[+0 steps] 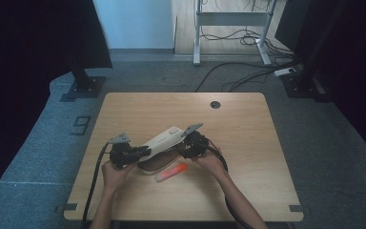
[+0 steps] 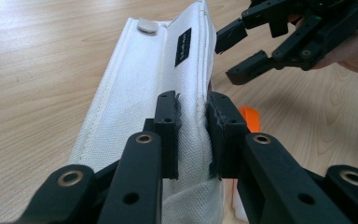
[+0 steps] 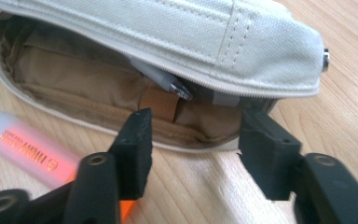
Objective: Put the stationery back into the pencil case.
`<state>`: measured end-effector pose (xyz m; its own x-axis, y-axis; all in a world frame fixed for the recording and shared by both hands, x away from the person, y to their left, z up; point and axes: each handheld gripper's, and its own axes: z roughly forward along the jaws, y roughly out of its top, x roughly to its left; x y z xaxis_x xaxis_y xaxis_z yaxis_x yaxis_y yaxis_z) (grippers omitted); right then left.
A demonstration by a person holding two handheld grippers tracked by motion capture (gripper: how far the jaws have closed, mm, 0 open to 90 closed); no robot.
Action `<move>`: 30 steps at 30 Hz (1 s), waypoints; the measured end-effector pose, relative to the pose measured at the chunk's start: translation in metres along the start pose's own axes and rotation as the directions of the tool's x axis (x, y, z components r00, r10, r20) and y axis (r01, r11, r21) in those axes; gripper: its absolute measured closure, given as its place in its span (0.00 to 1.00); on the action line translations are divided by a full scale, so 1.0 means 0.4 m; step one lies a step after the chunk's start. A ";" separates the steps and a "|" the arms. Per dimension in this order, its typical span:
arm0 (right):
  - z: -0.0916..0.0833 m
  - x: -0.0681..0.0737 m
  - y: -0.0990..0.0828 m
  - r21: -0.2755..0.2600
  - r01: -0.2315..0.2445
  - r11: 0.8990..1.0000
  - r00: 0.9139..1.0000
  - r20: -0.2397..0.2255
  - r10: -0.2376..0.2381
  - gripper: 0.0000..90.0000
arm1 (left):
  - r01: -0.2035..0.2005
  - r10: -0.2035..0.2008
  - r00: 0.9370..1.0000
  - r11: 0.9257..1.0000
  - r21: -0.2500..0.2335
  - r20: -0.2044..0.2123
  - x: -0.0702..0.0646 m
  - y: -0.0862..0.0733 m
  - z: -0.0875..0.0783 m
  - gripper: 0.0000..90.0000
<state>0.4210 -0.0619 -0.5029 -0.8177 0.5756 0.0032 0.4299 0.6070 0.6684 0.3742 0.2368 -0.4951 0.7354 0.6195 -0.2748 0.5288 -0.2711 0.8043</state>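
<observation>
Left gripper (image 2: pixel 193 135) fingers pinched shut — right gripper (image 3: pixel 193 149) fingers parted, nothing between them.

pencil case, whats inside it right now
Inside the pencil case: tan lining, a brown loop and a grey pen poking out. The raised lid covers the rest.

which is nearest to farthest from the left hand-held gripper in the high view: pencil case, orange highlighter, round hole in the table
1. Pencil case: clamped in the left hand-held gripper, at table centre.
2. Orange highlighter: lying just right of it, in front of the case.
3. Round hole: far edge of the table, right of centre.
</observation>
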 end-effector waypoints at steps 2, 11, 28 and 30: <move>-0.006 0.001 -0.004 0.000 0.001 1.000 1.000 0.001 -0.001 0.42 | 0.000 0.000 1.000 1.000 0.001 0.001 0.000 0.000 0.000 0.83; -0.032 0.006 -0.033 -0.013 -0.002 1.000 1.000 -0.012 0.002 0.28 | -0.001 0.001 1.000 1.000 0.004 0.003 0.001 -0.001 0.001 0.83; -0.054 0.033 -0.105 -0.032 0.003 0.999 0.999 -0.049 -0.005 0.23 | -0.004 0.004 1.000 1.000 0.006 0.003 0.000 -0.001 0.002 0.83; -0.055 0.036 -0.108 -0.032 0.000 0.999 0.999 -0.053 -0.001 0.22 | -0.004 0.004 1.000 1.000 0.007 0.003 0.000 -0.001 0.002 0.83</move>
<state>0.3825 -0.0919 -0.5154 -0.8375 0.5449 0.0417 0.4176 0.5888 0.6921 0.3743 0.2364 -0.4959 0.7387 0.6161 -0.2734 0.5289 -0.2783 0.8018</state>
